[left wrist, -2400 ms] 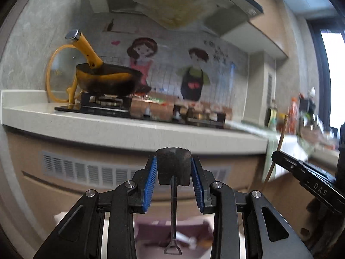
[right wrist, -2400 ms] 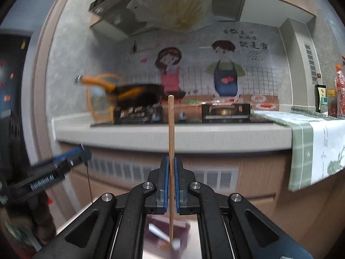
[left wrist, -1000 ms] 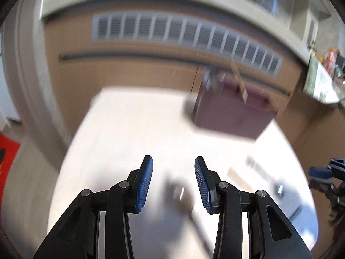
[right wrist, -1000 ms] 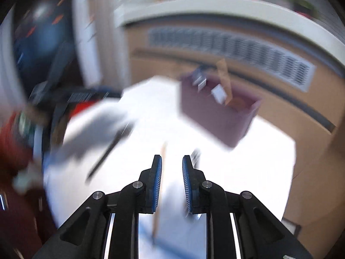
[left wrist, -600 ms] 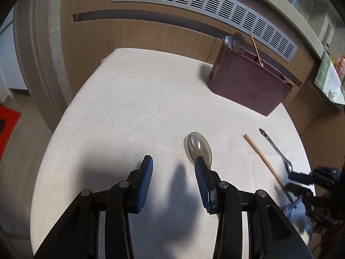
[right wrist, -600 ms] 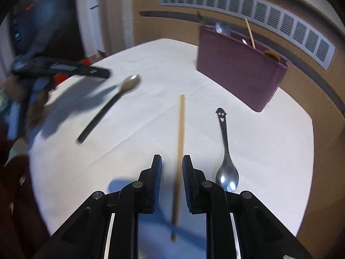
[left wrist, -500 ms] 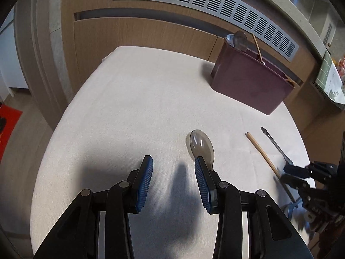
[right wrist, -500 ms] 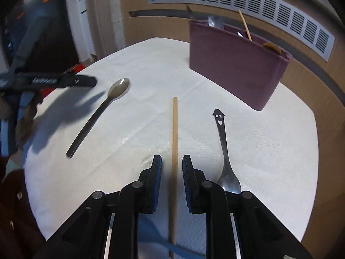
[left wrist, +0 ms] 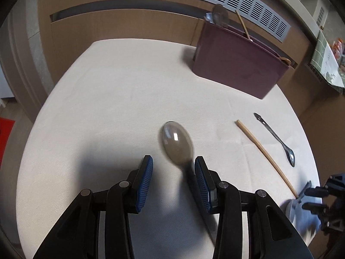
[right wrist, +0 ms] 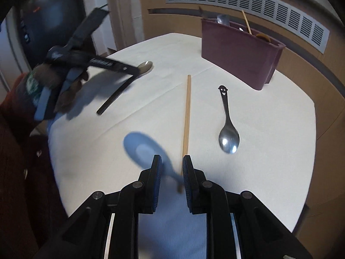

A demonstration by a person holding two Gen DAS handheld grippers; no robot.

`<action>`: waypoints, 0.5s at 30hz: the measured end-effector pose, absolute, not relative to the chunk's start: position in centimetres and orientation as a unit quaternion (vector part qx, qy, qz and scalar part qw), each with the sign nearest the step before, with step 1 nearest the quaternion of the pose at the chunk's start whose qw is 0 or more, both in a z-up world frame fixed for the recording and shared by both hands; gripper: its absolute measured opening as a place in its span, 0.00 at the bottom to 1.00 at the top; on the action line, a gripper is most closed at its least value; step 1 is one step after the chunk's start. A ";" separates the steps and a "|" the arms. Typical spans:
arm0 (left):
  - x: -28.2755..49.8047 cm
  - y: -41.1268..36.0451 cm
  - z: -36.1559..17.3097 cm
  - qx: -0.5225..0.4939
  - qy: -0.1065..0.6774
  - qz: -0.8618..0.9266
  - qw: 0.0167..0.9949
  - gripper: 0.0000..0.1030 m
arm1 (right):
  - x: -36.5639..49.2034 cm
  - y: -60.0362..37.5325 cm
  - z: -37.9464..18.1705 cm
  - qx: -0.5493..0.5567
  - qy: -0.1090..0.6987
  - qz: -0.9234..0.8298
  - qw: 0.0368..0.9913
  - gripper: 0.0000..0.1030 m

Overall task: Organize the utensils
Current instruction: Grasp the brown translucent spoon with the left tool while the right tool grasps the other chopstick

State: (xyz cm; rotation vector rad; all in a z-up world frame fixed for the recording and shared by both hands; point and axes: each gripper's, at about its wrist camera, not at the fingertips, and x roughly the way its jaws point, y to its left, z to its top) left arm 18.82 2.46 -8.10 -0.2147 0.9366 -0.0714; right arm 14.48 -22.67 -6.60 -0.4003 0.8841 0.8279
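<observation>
Just ahead of the left gripper (left wrist: 173,167), a grey-brown spoon (left wrist: 176,143) is lying on the white tablecloth (left wrist: 107,99). Its oval bowl is sitting past the fingertips; its dark, flat handle is running back between the jaws, close to the right-hand blue pad (left wrist: 201,183). The jaws are standing wide apart, pads not pressing on the handle. The bowl is looking smooth and slightly glossy, catching one pale highlight.

Between the right gripper's (right wrist: 172,166) fingers, the near end of a single wooden chopstick (right wrist: 186,116) is lying on the cloth, close to the right-hand pad, slim, round and pale tan, pointing straight away. The jaws have just been opening a little and are standing partly apart; whether a pad is touching the stick I cannot tell. Just left of it, a blue spoon (right wrist: 143,149) is showing blurred, its handle running under the fingertips. To the right of the chopstick, a polished steel spoon (right wrist: 228,138) is lying, bowl nearest, a smiling face cut into its handle end.

Farther ahead, a dull maroon, straight-walled utensil holder (right wrist: 237,56) is standing at the cloth's far edge with several utensils upright inside. The cloth is showing a fine woven grain and soft creases.
</observation>
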 end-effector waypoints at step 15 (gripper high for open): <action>17.8 3.4 -6.0 -0.124 0.426 -0.036 0.895 0.40 | 15.2 -18.1 -8.1 -0.277 0.366 0.378 0.804 0.22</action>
